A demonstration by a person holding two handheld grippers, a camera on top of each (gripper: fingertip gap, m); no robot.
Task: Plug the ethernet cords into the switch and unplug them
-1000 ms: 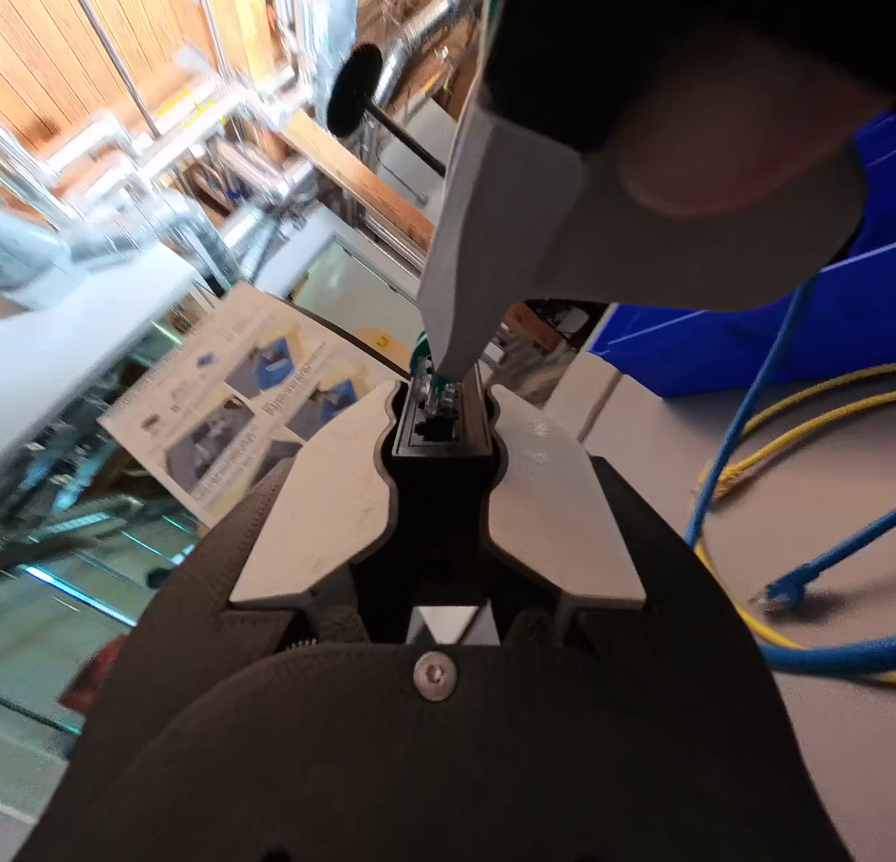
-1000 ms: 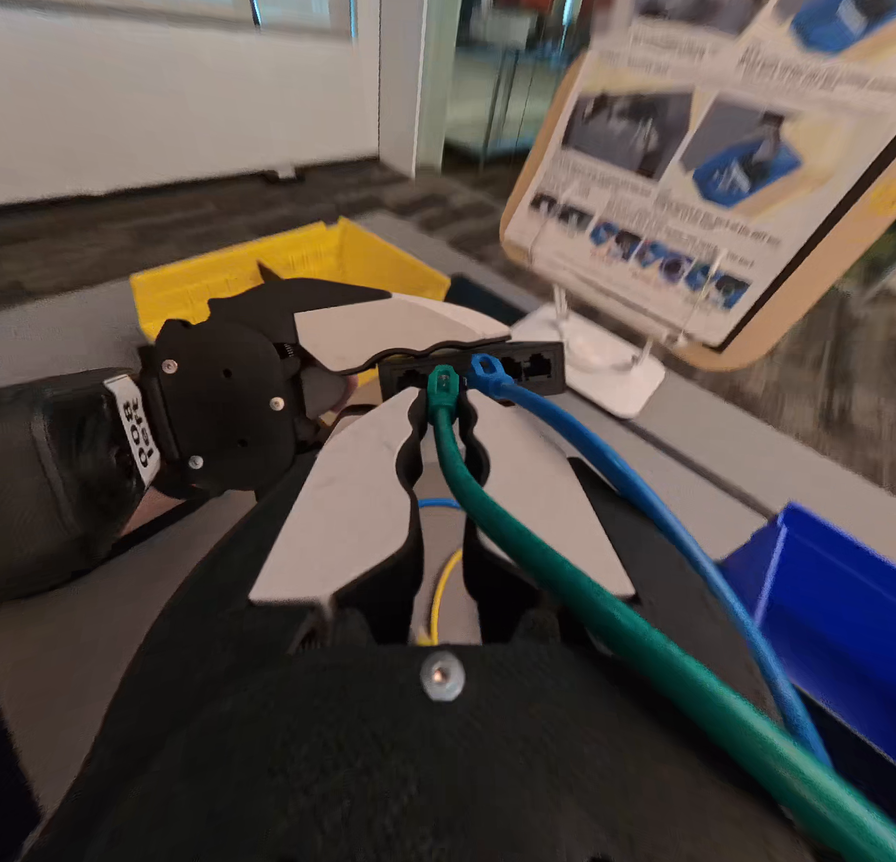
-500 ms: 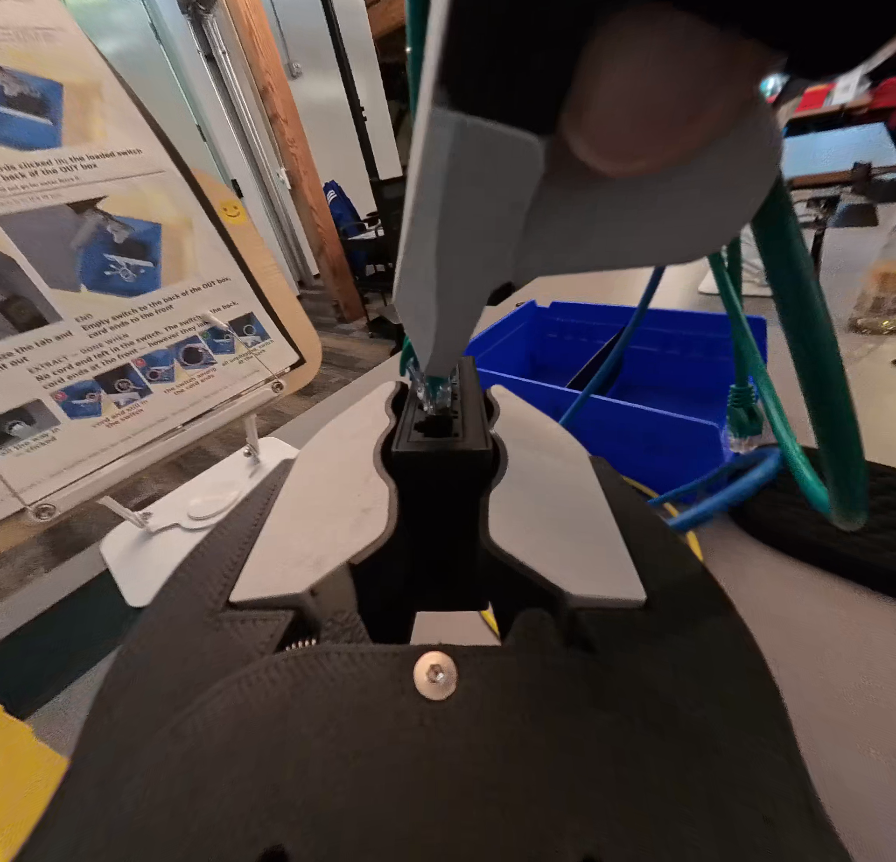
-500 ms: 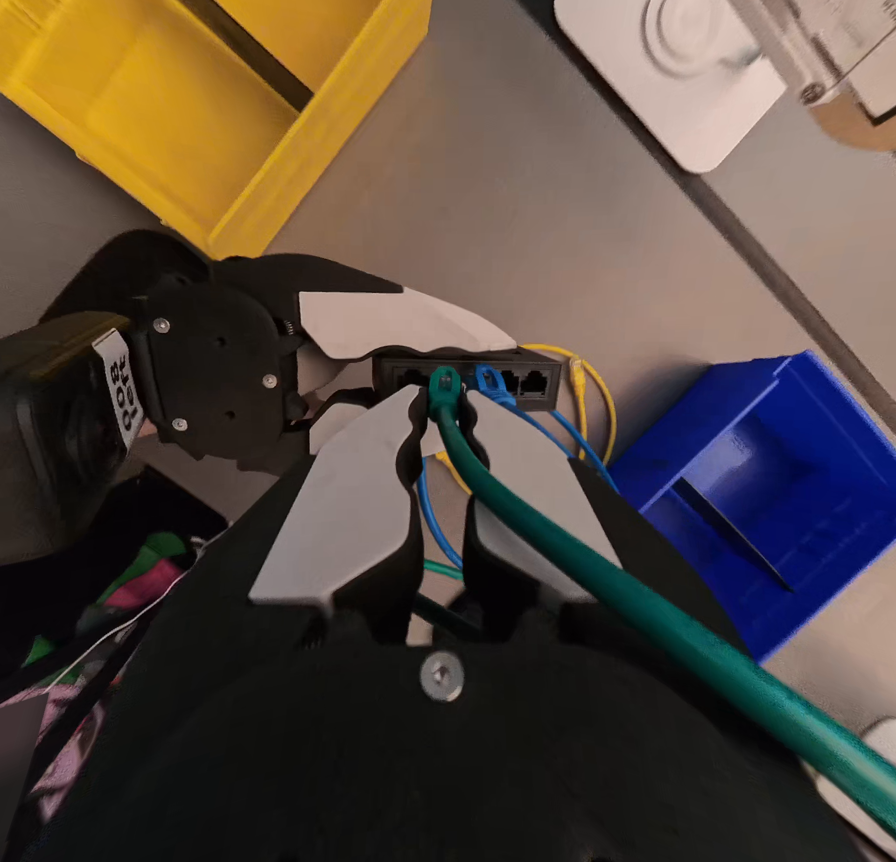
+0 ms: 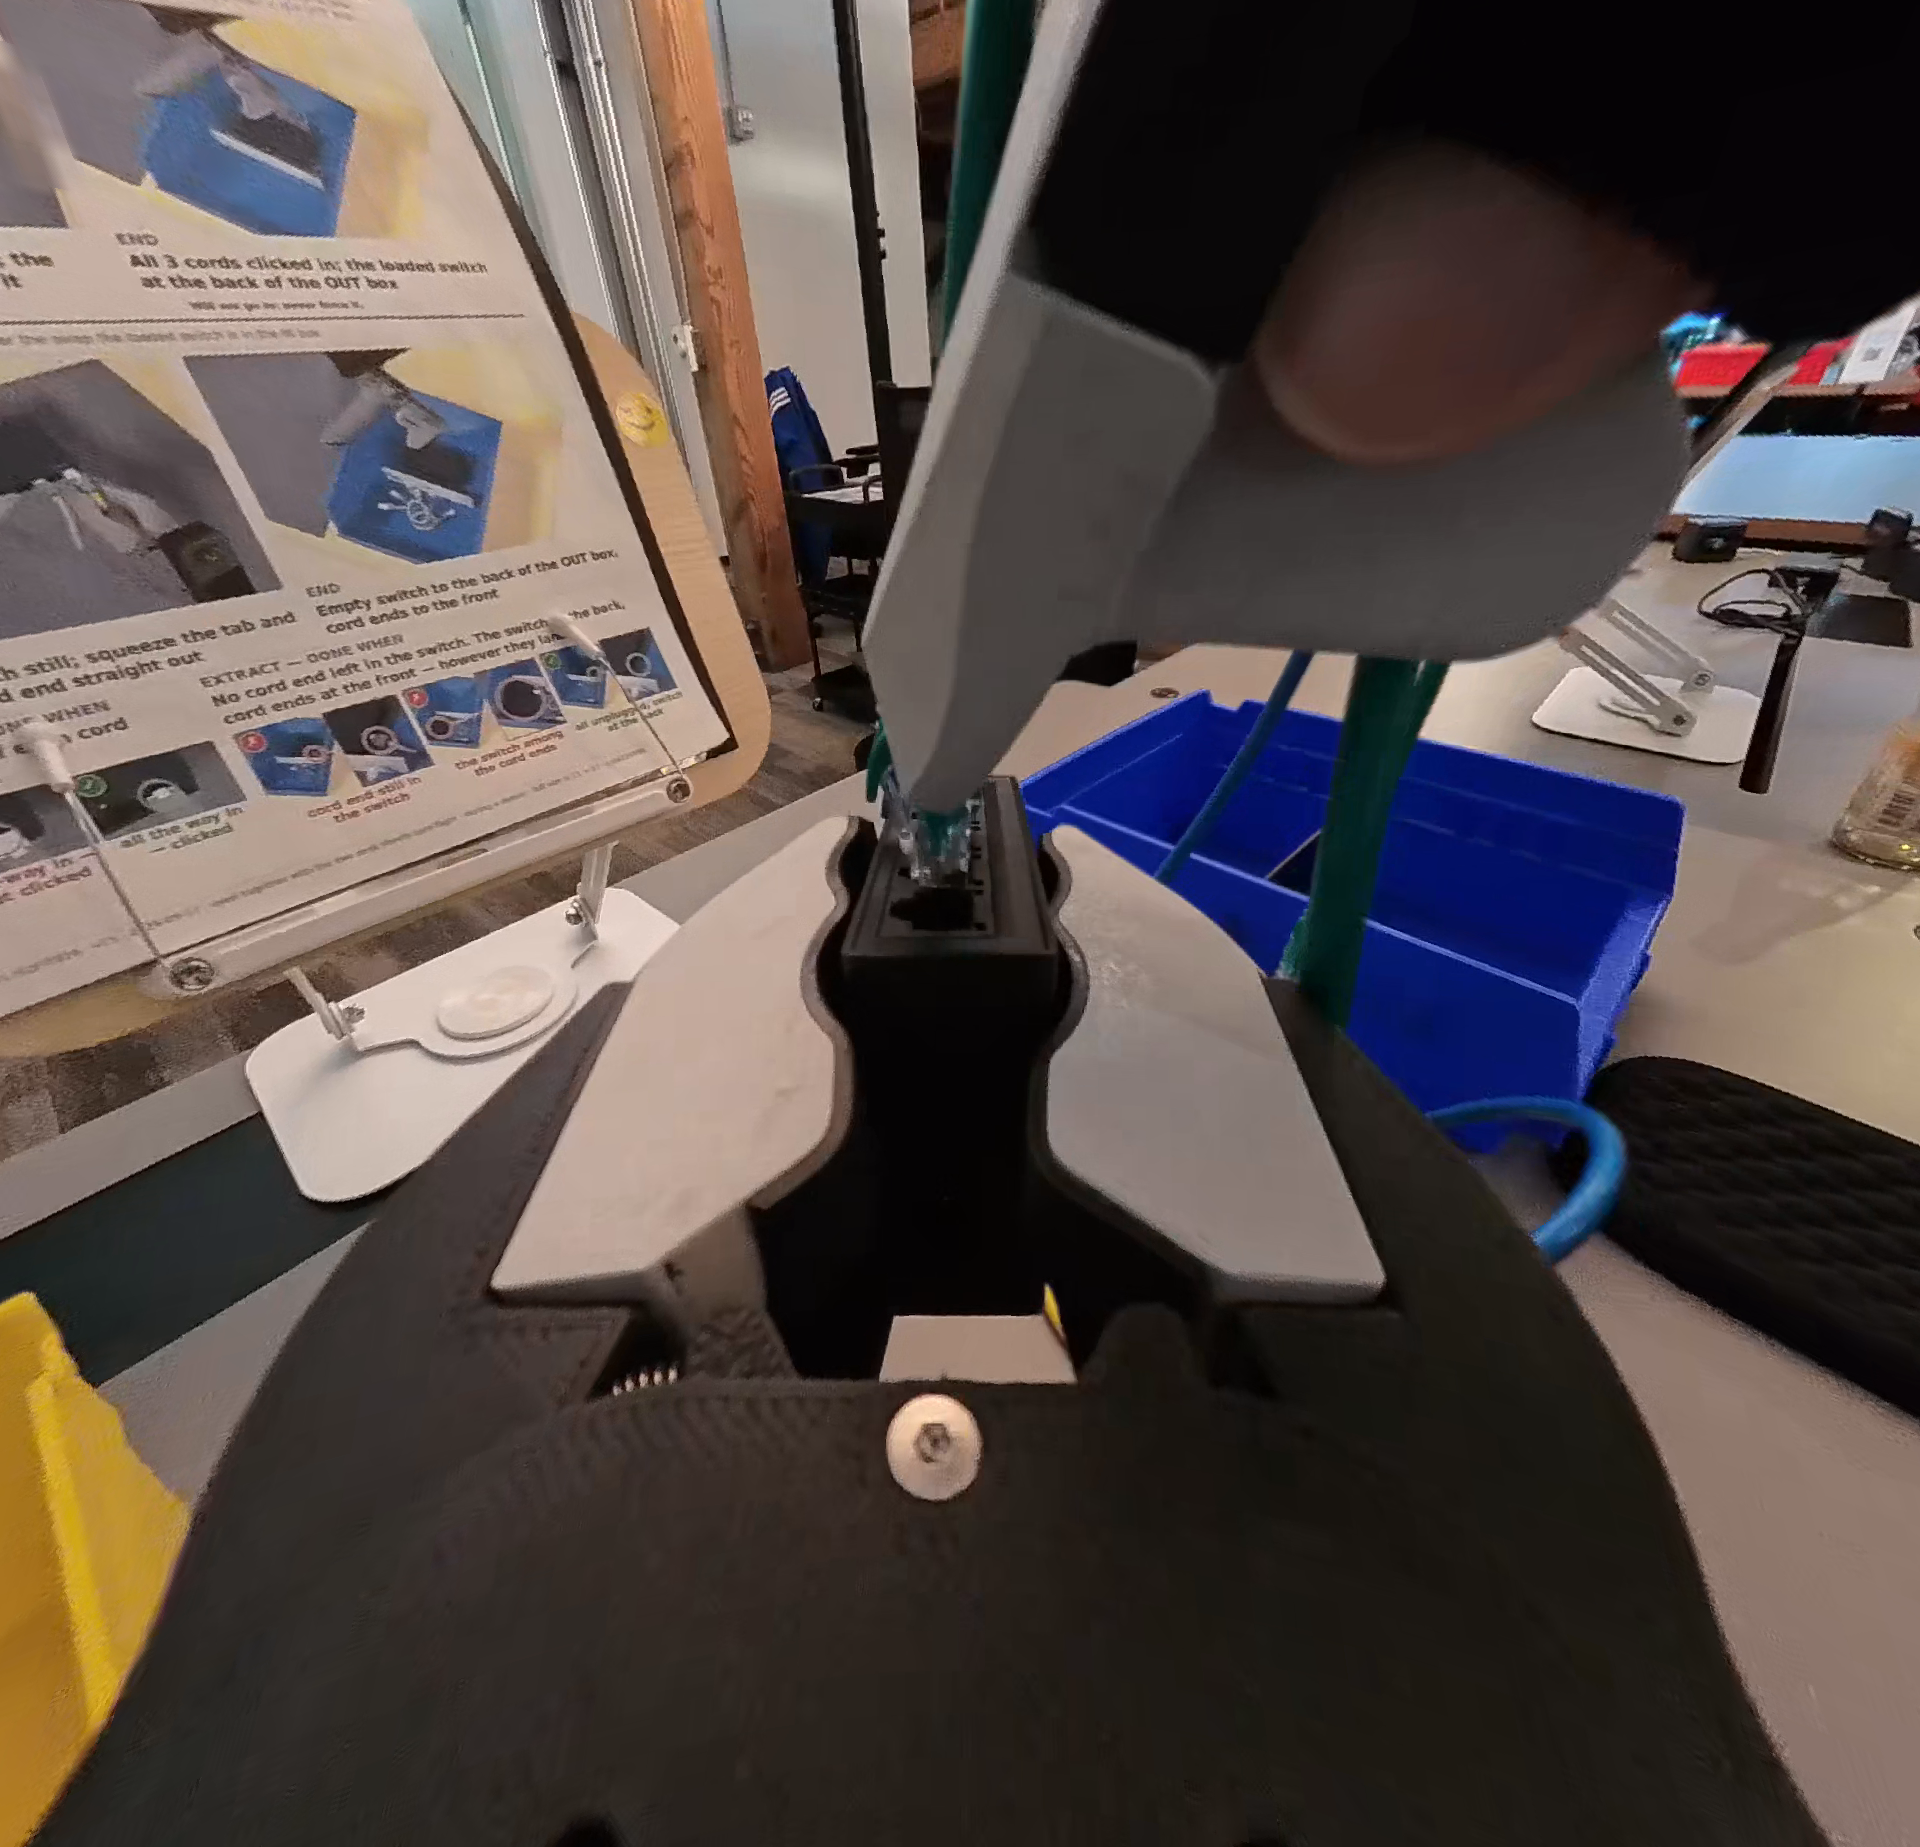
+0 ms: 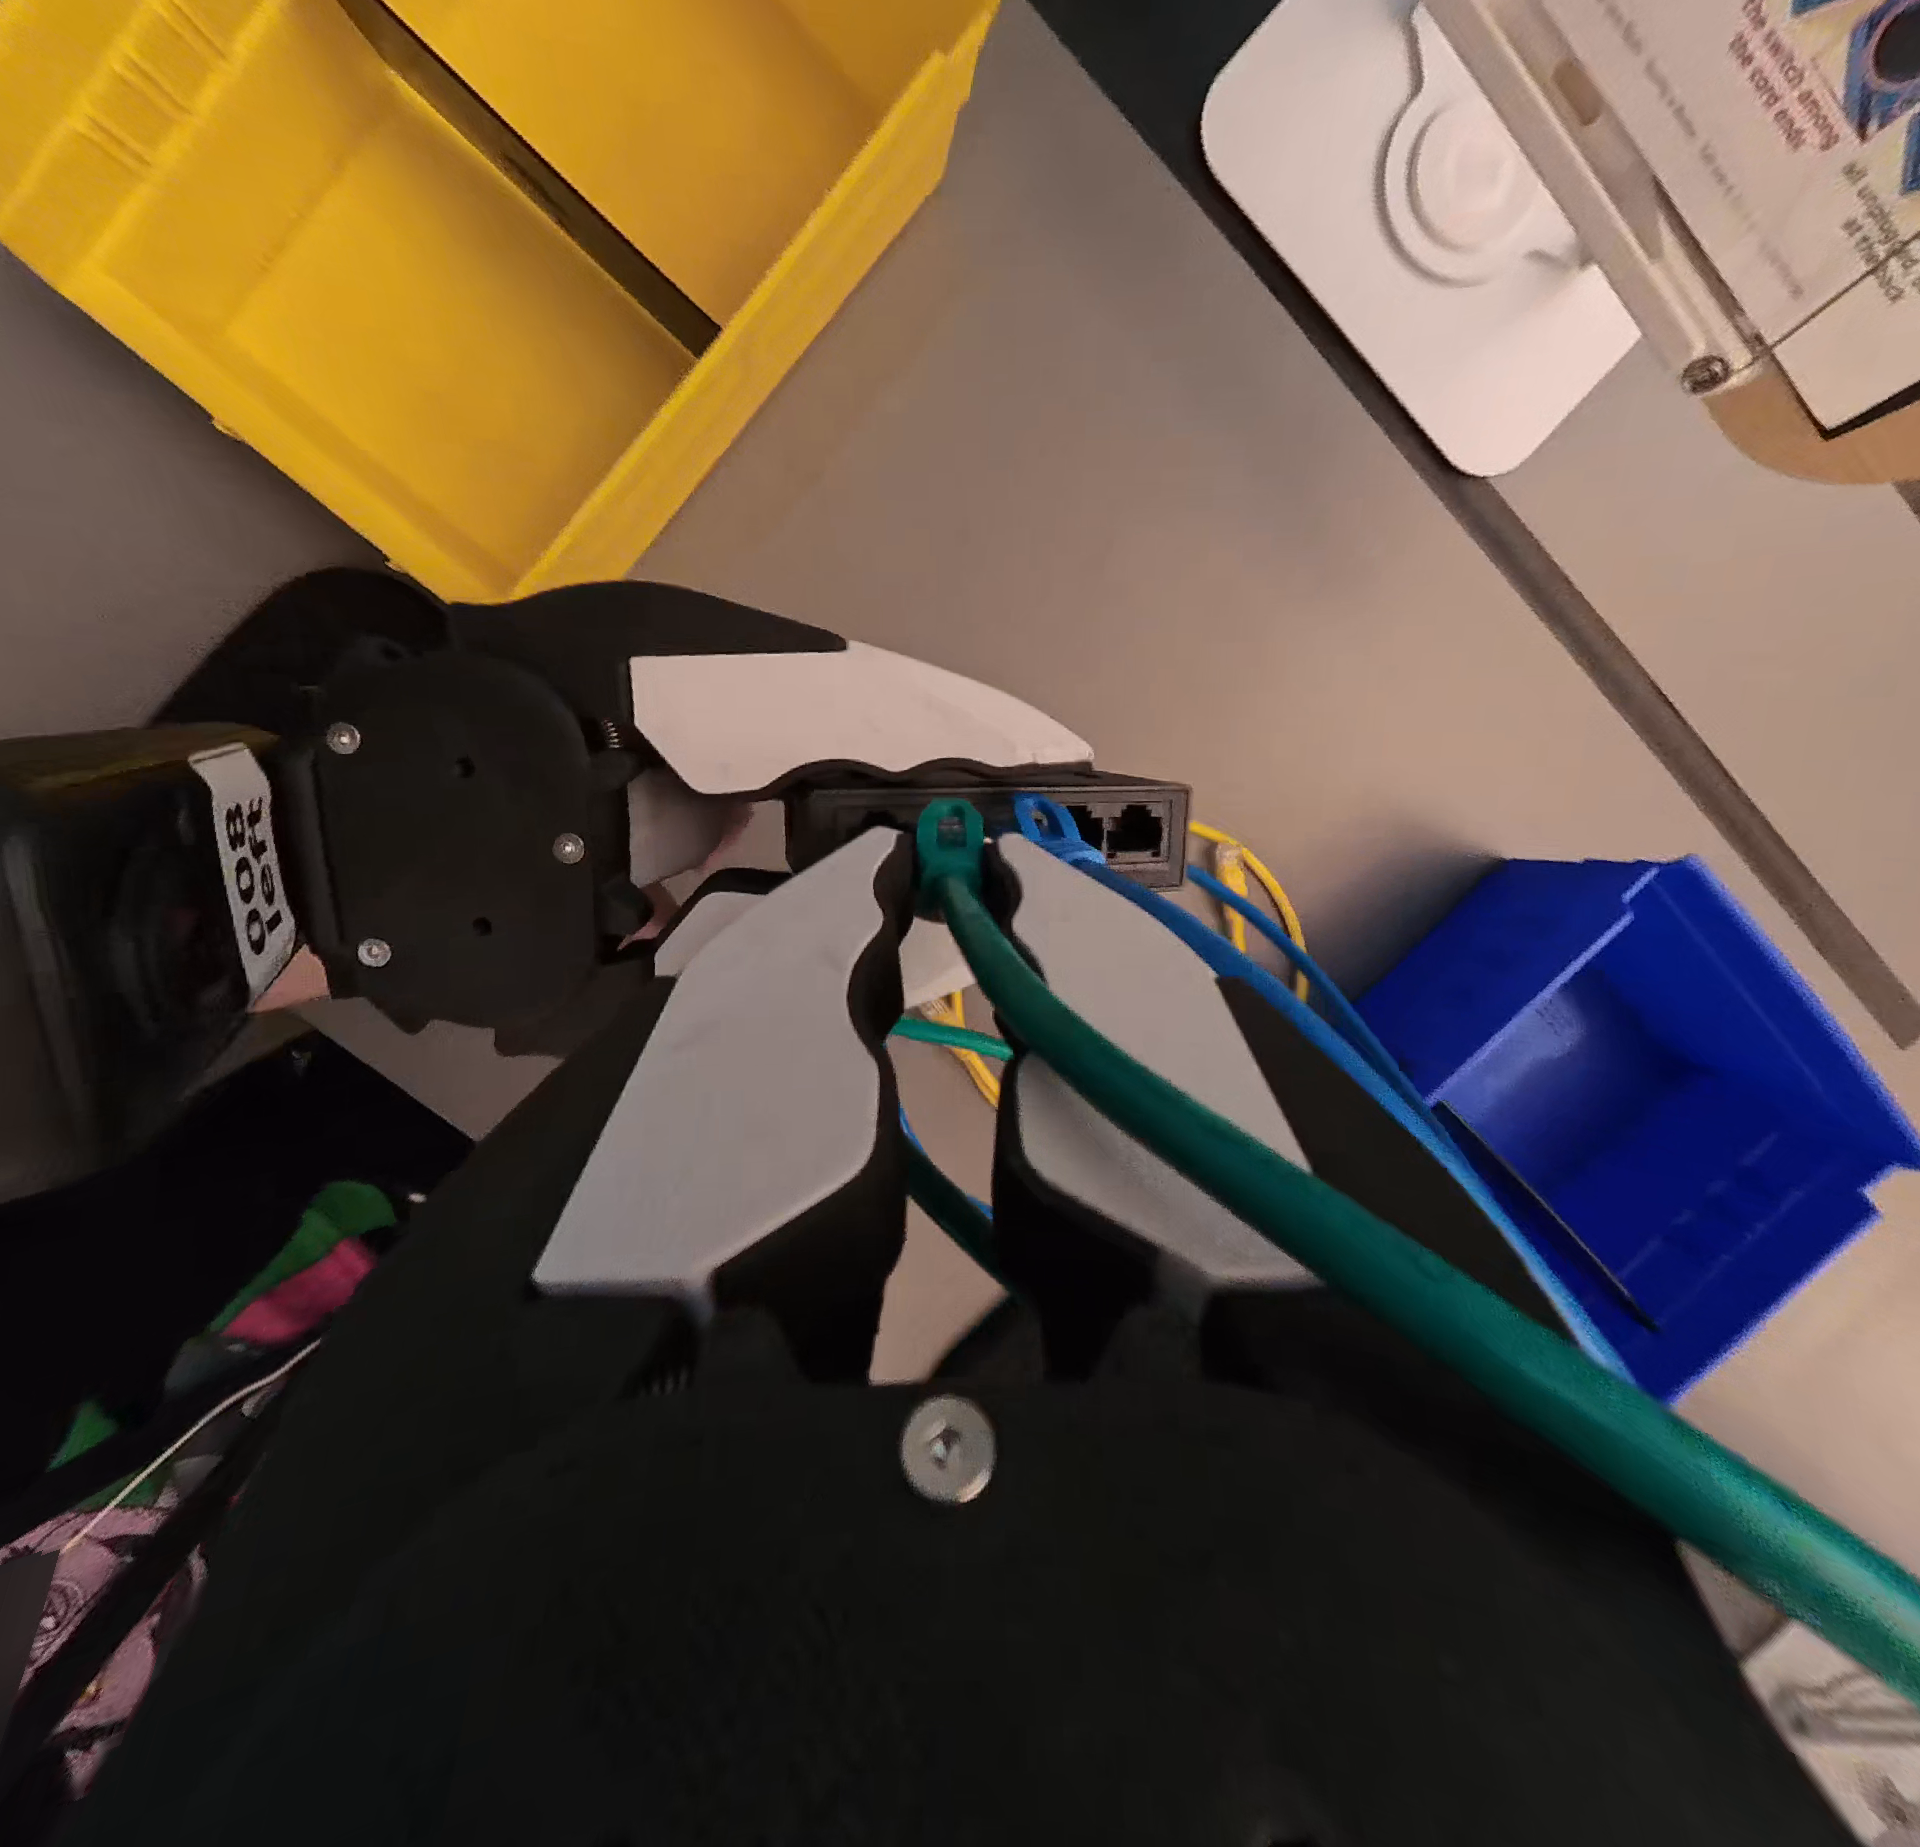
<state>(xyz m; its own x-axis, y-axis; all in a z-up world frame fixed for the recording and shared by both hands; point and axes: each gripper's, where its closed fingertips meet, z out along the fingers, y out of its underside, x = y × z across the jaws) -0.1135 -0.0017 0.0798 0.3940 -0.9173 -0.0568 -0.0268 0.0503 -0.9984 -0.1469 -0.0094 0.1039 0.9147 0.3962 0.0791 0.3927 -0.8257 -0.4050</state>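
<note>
Left gripper fingers clamping small black plastic ethernet switch between them, lifted off grey desk. Right gripper fingers pinching green ethernet cord plug at port. Step in hand, judging: seating or pulling. Next: tab squeeze, straight pull.

A grey table stands before a wooden post, pale wall and farther desks.

Black switch, green cord, blue cord, yellow bin, blue bin.
</note>
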